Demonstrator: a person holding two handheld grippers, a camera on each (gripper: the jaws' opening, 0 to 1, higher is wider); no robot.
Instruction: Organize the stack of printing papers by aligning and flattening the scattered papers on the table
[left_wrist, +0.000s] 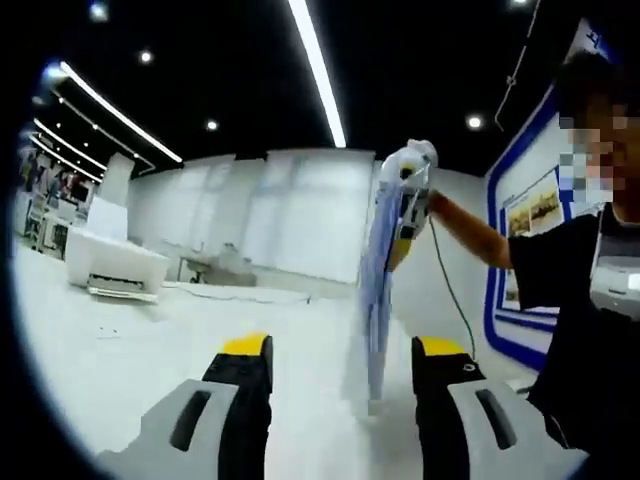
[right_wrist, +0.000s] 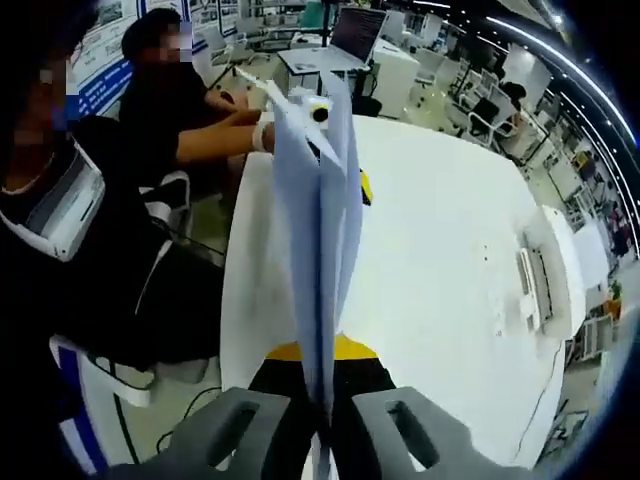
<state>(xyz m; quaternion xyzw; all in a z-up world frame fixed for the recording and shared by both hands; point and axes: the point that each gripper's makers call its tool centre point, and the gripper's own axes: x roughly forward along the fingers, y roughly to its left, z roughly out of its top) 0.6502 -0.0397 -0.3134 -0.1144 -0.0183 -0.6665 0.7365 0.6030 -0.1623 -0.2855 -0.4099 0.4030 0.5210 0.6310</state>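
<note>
In the left gripper view we see the left gripper (left_wrist: 342, 372) at the bottom of the frame, yellow-tipped jaws wide apart, nothing between them. Right of centre a stack of papers (left_wrist: 378, 300) stands on edge, lower end down on the white table (left_wrist: 150, 350), upper end pinched by the right gripper (left_wrist: 412, 190) coming in from the upper right on a person's arm (left_wrist: 470, 230). A white printer (left_wrist: 115, 265) sits on the table at left, lit ceiling strips above. In the right gripper view we see the right gripper (right_wrist: 322, 405) at the bottom, jaws narrow and clamped on the papers (right_wrist: 320, 220), which fan upward through the middle of the frame over the table (right_wrist: 440, 260). The printer (right_wrist: 545, 280) lies at right. A seated person (right_wrist: 175, 95) is at upper left, a laptop (right_wrist: 355, 35) at the top.
</note>
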